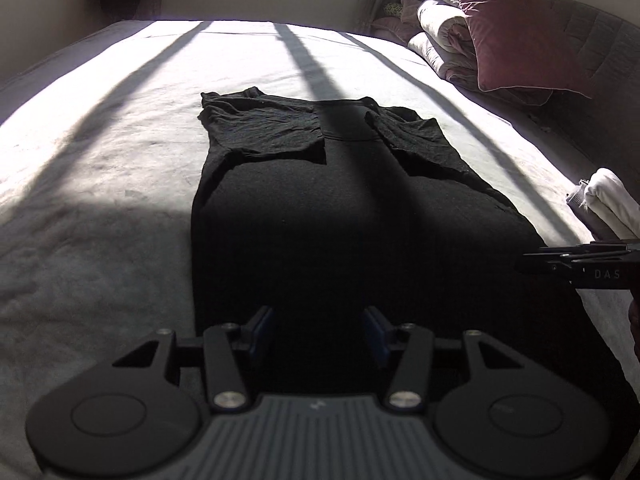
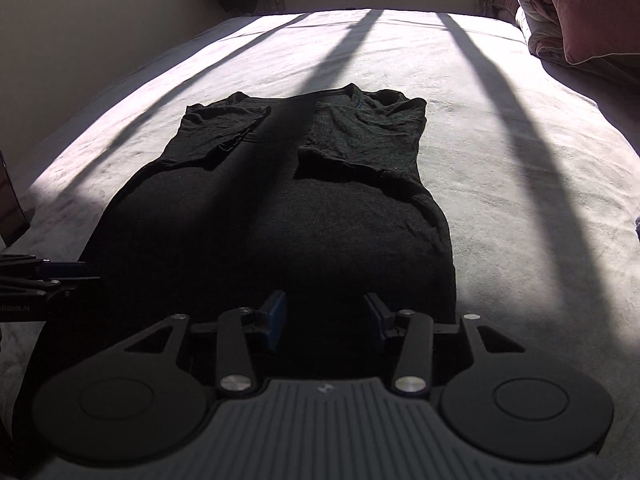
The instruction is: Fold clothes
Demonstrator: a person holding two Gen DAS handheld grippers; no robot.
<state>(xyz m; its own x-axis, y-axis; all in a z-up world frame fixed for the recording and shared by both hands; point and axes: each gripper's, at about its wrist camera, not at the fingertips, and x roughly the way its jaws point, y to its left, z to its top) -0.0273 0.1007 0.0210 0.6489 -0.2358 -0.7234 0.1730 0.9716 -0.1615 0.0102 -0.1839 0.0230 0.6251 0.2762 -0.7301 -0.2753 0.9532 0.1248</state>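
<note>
A black T-shirt lies flat and lengthwise on the bed, collar at the far end, hem nearest the cameras. Both sleeves are already turned inward over the chest, narrowing the garment to a long rectangle, presumably in preparation for a hem-to-collar fold. The left gripper and right gripper sit low at the hem, one toward each corner, jaws apart and holding nothing, apparently positioned to pinch the lower edge. The knit looks thin, soft and faintly wrinkled; the bed cover is pale and plush, crossed by shadow bars. A folded white garment and maroon pillow lie alongside.
</note>
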